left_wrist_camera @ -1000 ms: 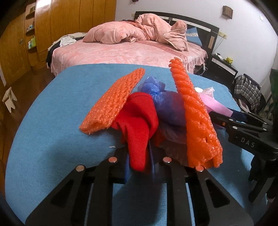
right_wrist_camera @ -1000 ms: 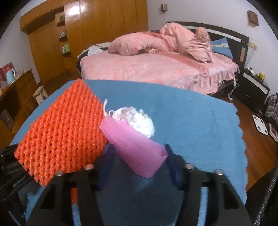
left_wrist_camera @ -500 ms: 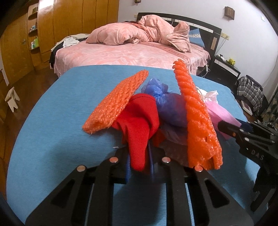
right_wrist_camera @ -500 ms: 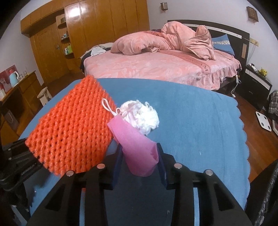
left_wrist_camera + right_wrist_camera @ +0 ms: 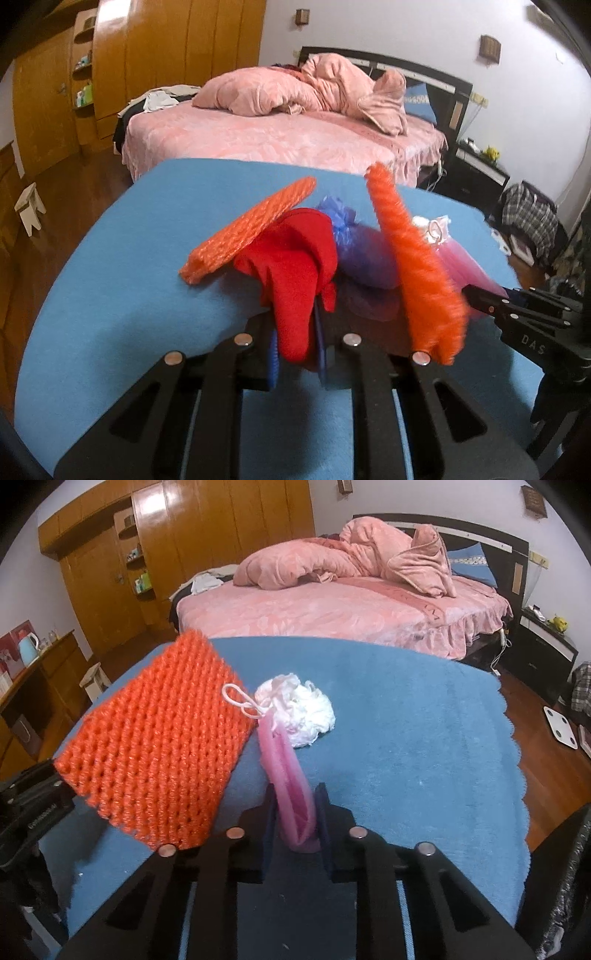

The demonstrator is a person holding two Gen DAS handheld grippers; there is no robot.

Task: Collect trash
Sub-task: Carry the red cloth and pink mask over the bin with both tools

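My left gripper [image 5: 295,332] is shut on a red cloth bag [image 5: 295,266], which hangs above the blue tablecloth [image 5: 129,240]. Two orange foam nets [image 5: 251,229] [image 5: 417,269] and a purple plastic bag [image 5: 365,254] are bunched against it. My right gripper [image 5: 297,812] is closing its jaws on a pink foam sleeve [image 5: 286,771], squeezed flat between the pads. At the sleeve's far end, a crumpled white tissue [image 5: 303,709] and a white cord loop [image 5: 240,701] rest on the cloth. One orange net [image 5: 155,746] stands just left of the sleeve.
A bed with pink covers [image 5: 351,609] lies beyond the table, with a wooden wardrobe [image 5: 184,554] behind it on the left. A white stool [image 5: 29,206], a black nightstand [image 5: 546,650] and a white scale [image 5: 561,727] stand around on the wooden floor.
The right jaws have closed in on the pink sleeve and pressed it from a wide tube into a thin strip. The left gripper still grips the red bag.
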